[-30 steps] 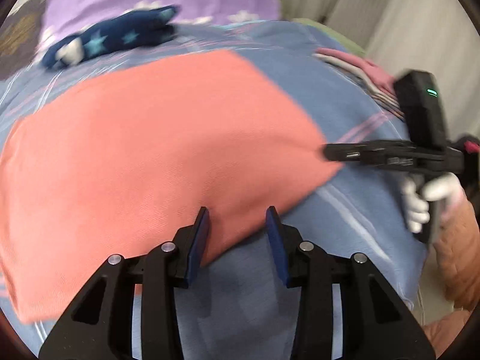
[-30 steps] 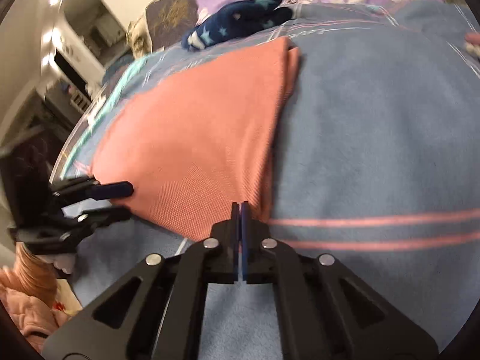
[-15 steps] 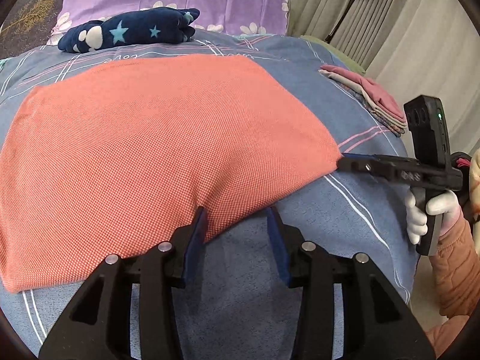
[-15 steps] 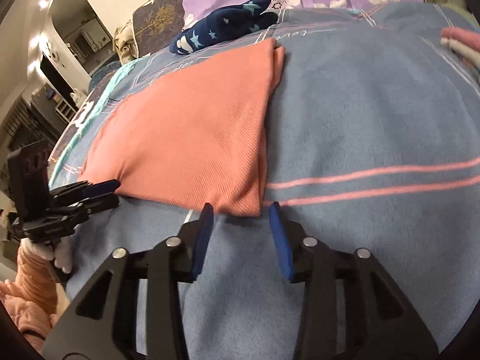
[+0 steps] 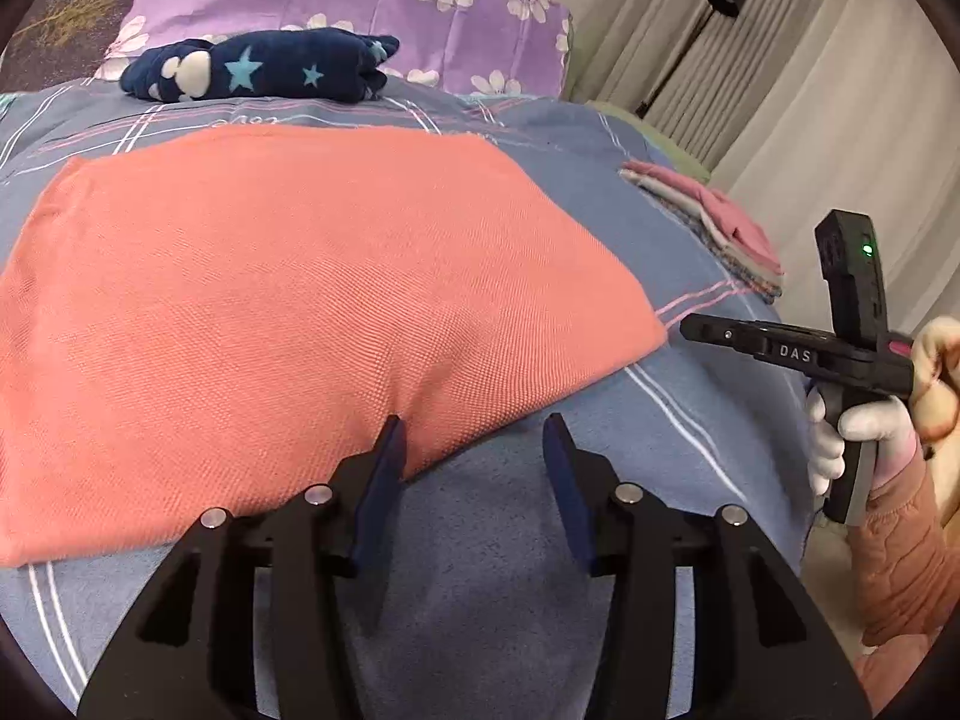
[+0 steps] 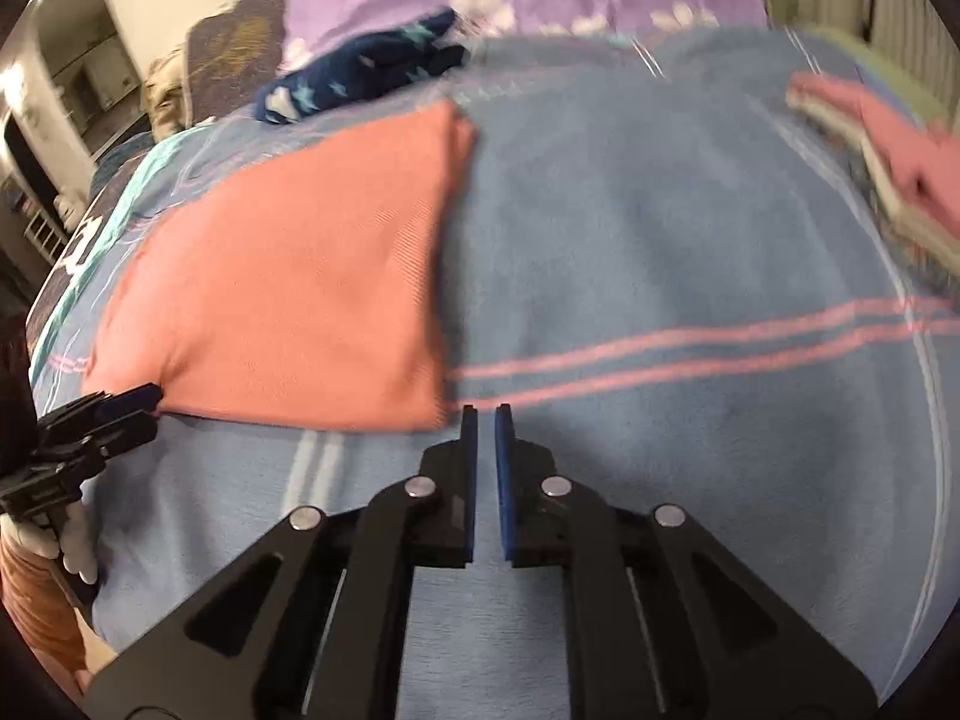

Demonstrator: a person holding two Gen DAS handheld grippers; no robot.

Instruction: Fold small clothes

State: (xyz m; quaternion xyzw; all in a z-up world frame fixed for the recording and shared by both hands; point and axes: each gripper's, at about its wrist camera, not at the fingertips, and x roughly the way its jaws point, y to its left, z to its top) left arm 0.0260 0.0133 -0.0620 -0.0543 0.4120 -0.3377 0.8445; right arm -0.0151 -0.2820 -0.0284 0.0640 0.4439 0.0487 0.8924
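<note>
Folded coral cloth [image 5: 288, 312] flat on bed [image 5: 690, 420], left gripper [image 5: 474, 450] parted and empty at its near edge, jaws just widening, right gripper [image 6: 486, 420] nearly closed, empty, just narrowing.

Lying on bed [image 5: 600, 180]: one salmon cloth [image 5: 288, 300], one navy star-print garment [image 5: 258, 66], one folded stack [image 5: 714, 222]; two grippers showing.

Bare blanket [image 6: 660, 228] between salmon cloth [image 5: 288, 276] and clothes pile [image 6: 888, 168].
</note>
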